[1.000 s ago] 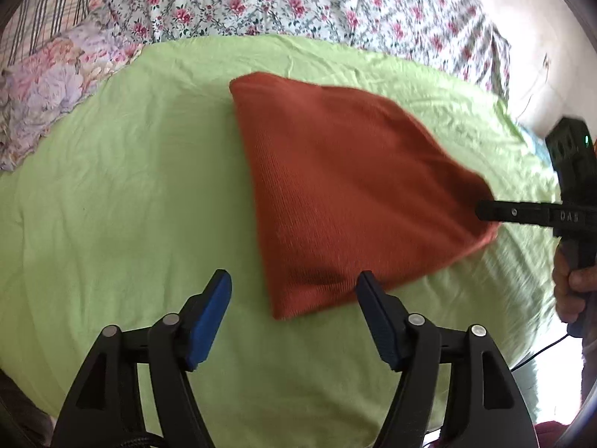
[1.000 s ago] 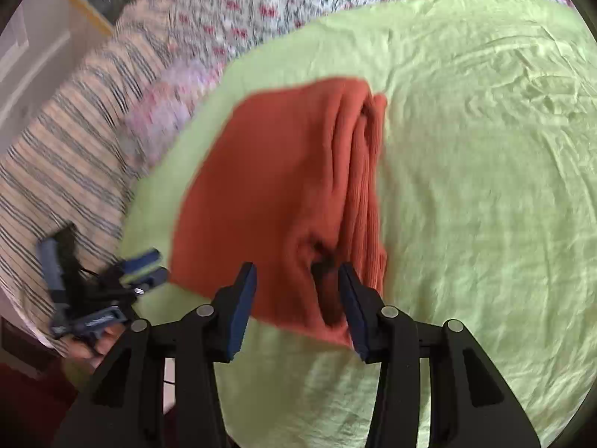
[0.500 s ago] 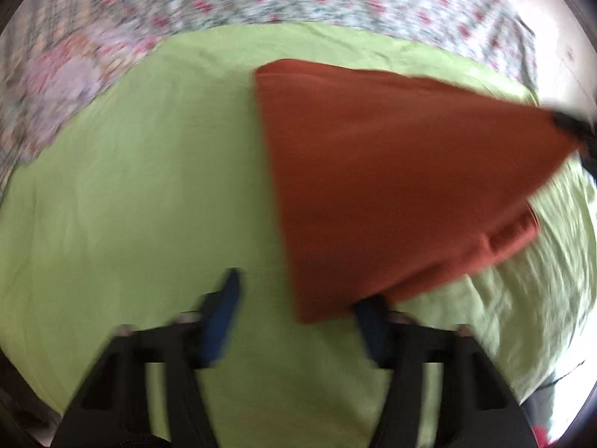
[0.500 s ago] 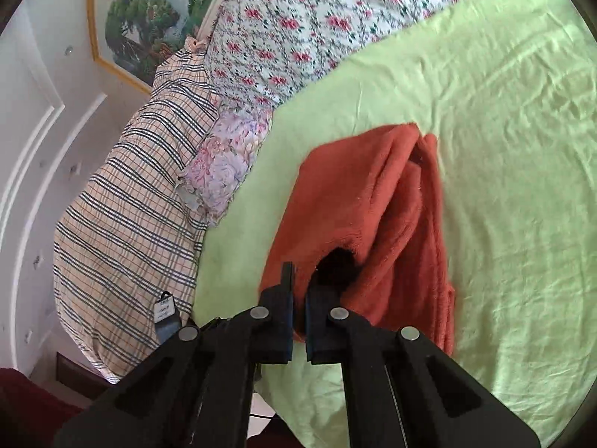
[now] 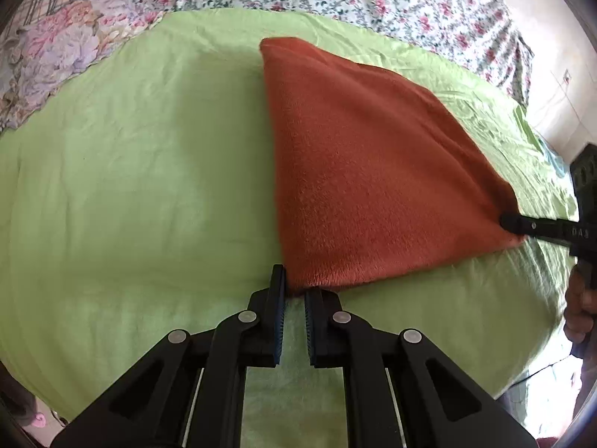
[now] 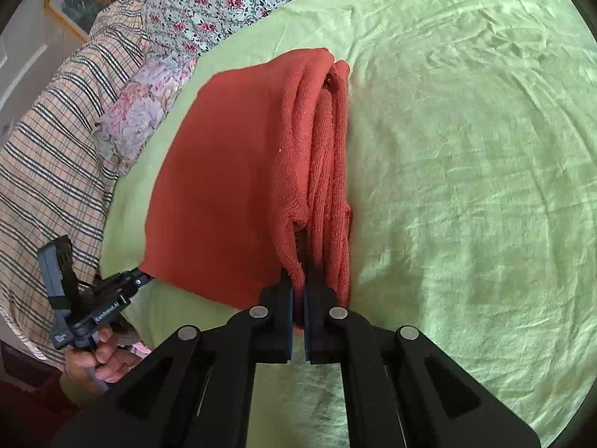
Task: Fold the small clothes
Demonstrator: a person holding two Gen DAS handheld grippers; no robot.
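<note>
Left wrist view: an orange knitted garment [image 5: 365,171] is spread on the green sheet [image 5: 130,171] of a bed, its near corner clamped by the left gripper [image 5: 294,291]. Right wrist view: its folded edge is pinched by the right gripper [image 6: 298,291].

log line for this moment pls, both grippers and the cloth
left gripper: shut on cloth corner | right gripper: shut on other near corner | cloth: orange, on green sheet
</note>
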